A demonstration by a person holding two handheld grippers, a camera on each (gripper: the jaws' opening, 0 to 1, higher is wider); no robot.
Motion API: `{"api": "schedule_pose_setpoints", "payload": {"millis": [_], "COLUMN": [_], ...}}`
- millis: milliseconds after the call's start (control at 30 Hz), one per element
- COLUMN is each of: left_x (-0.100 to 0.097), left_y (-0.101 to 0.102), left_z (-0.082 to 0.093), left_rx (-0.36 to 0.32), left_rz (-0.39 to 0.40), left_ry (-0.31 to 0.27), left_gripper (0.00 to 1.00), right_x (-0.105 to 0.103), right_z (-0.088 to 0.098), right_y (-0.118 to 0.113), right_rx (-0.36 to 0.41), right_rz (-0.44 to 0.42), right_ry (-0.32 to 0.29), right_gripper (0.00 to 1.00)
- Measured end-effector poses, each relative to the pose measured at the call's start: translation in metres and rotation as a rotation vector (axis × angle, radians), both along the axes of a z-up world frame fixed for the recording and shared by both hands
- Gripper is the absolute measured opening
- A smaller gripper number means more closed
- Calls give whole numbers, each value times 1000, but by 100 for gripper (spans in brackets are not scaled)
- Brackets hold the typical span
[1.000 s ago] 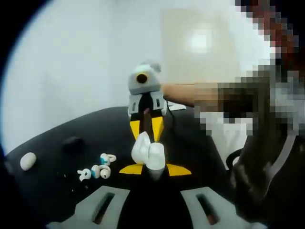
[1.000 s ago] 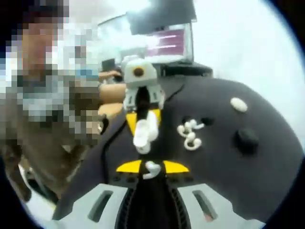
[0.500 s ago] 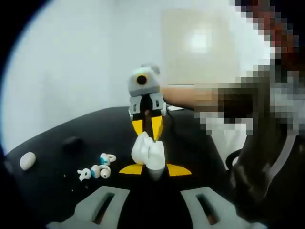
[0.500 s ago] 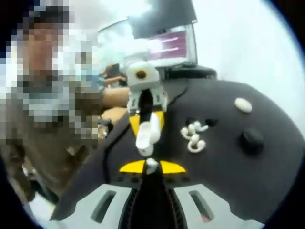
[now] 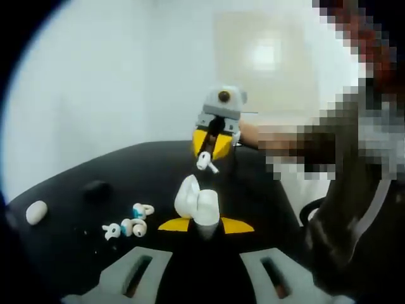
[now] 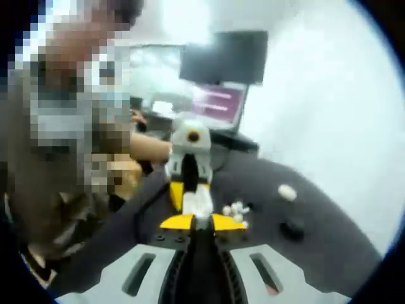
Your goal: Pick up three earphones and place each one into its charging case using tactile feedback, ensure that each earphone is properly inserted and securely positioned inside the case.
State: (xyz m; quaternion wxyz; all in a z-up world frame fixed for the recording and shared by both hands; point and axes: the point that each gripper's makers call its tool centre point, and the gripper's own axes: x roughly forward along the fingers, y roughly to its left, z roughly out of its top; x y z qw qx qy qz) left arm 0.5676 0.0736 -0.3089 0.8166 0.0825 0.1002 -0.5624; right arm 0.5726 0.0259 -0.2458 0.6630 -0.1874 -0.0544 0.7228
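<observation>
My left gripper (image 5: 204, 225) is shut on an open white charging case (image 5: 197, 202), held upright between its yellow tips. Above and slightly right of it hangs my right gripper (image 5: 209, 151), shut on a white earphone (image 5: 205, 163) whose stem points down, clear of the case. In the right gripper view that earphone (image 6: 202, 218) sits pinched in my right gripper (image 6: 201, 222), with the left gripper (image 6: 192, 187) and its case (image 6: 199, 202) straight ahead. Several loose earphones (image 5: 130, 225) lie on the black table (image 5: 76, 247), also the cluster of earphones (image 6: 235, 209).
A black case (image 5: 96, 188) and a white oval case (image 5: 37, 212) rest at the left of the table; they appear as the white case (image 6: 286, 191) and black case (image 6: 292, 228). A person's arm (image 5: 278, 136) reaches in from the right. A monitor (image 6: 221, 95) stands behind.
The right gripper has lifted up and back from the case, carrying the earphone with it. The left gripper and its case have stayed put.
</observation>
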Motion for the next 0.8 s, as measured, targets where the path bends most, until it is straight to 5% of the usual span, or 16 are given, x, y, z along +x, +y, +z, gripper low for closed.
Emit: {"api": "schedule_pose_setpoints", "payload": {"millis": [167, 567, 800], "left_x": [0, 0, 0], "left_y": [1, 2, 2], "left_z": [0, 0, 0], "left_rx": [-1, -1, 0], "left_rz": [0, -1, 0], "left_ry": [3, 0, -3], "left_gripper": [13, 13, 13], "right_x": [-5, -5, -8], "right_z": [8, -13, -20], "right_y": [14, 32, 34], "right_rx": [5, -80, -129], "right_rz": [13, 60, 92], "right_ry": [-68, -146, -249], "right_gripper": [11, 11, 11]}}
